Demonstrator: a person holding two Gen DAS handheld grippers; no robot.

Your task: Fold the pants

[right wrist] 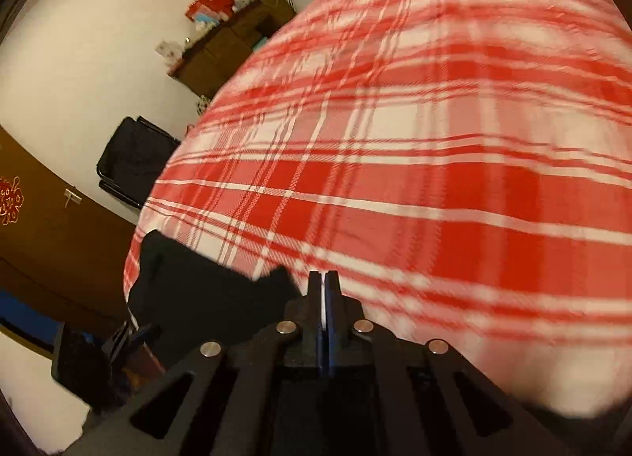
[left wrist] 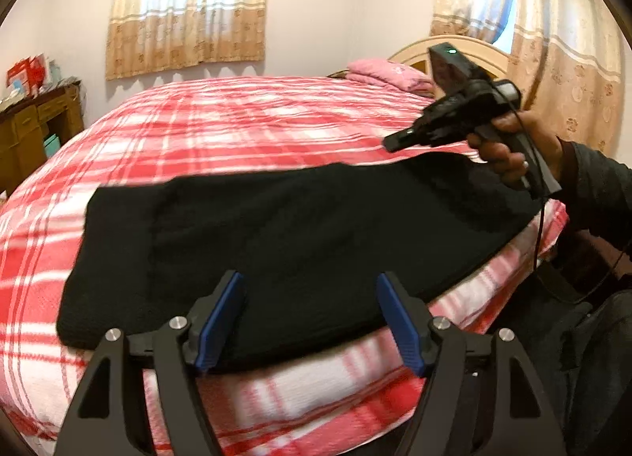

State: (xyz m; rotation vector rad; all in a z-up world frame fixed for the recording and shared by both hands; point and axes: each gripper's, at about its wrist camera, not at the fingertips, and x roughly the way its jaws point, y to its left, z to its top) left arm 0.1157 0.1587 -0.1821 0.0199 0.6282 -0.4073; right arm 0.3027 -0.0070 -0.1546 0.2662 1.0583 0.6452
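Black pants (left wrist: pixel 284 242) lie flat and lengthwise along the near edge of a bed, folded over on themselves. My left gripper (left wrist: pixel 310 317) is open and empty, its blue pads (left wrist: pixel 219 321) held just above the near edge of the pants. My right gripper (right wrist: pixel 324 286) is shut with nothing between its fingers. In the left wrist view it hangs above the right end of the pants (left wrist: pixel 399 140). In the right wrist view the pants (right wrist: pixel 189 290) show at the lower left, beside the fingers.
The bed carries a red and white plaid blanket (left wrist: pixel 245 128). A pink pillow (left wrist: pixel 389 72) and a cream headboard (left wrist: pixel 418 51) are at the far right. A wooden desk (left wrist: pixel 35 124) stands at the left. A black chair (right wrist: pixel 134 159) stands beyond the bed's end.
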